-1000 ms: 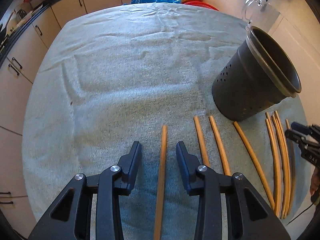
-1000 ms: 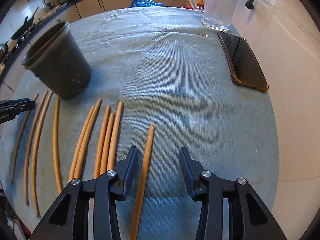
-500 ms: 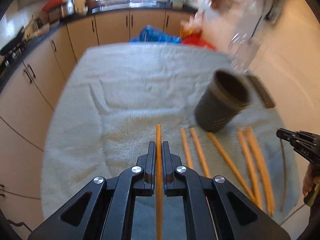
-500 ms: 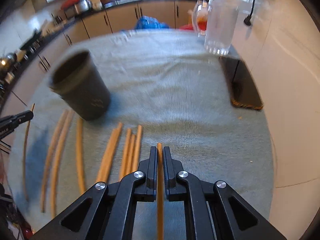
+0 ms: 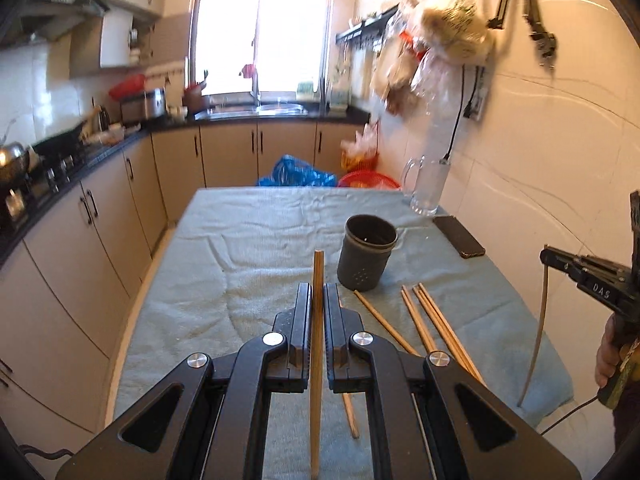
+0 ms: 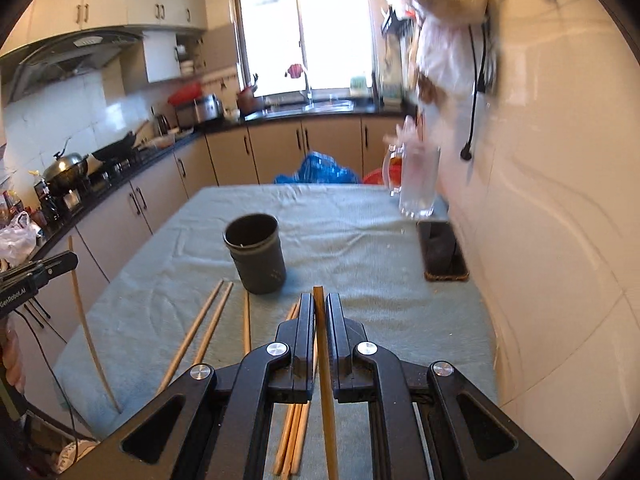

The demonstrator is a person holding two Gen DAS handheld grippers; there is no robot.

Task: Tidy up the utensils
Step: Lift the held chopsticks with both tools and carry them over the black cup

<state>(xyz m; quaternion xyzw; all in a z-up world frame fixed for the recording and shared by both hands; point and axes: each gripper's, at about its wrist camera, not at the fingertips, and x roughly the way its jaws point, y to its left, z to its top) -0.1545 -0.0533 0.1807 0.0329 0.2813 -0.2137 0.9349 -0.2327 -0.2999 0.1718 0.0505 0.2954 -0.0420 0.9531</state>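
Note:
My left gripper (image 5: 317,300) is shut on a wooden chopstick (image 5: 317,280) and holds it lifted above the towel, pointing forward. My right gripper (image 6: 319,308) is shut on another wooden chopstick (image 6: 321,320), also lifted. A dark grey perforated utensil cup (image 5: 366,258) stands upright on the towel, ahead and right of the left gripper; in the right wrist view the cup (image 6: 256,254) is ahead and left. Several loose chopsticks (image 5: 436,320) lie on the towel near the cup, and they also show in the right wrist view (image 6: 200,332).
A pale blue towel (image 5: 248,240) covers the table. A glass mug (image 6: 416,180) and a phone (image 6: 442,250) sit at the far right by the wall. Kitchen cabinets (image 5: 100,220) run along the left. Blue and red bags (image 5: 296,172) lie beyond the table.
Both grippers closed on a chopstick each, then lifted and tilted up, so the views now look across the table to the kitchen.

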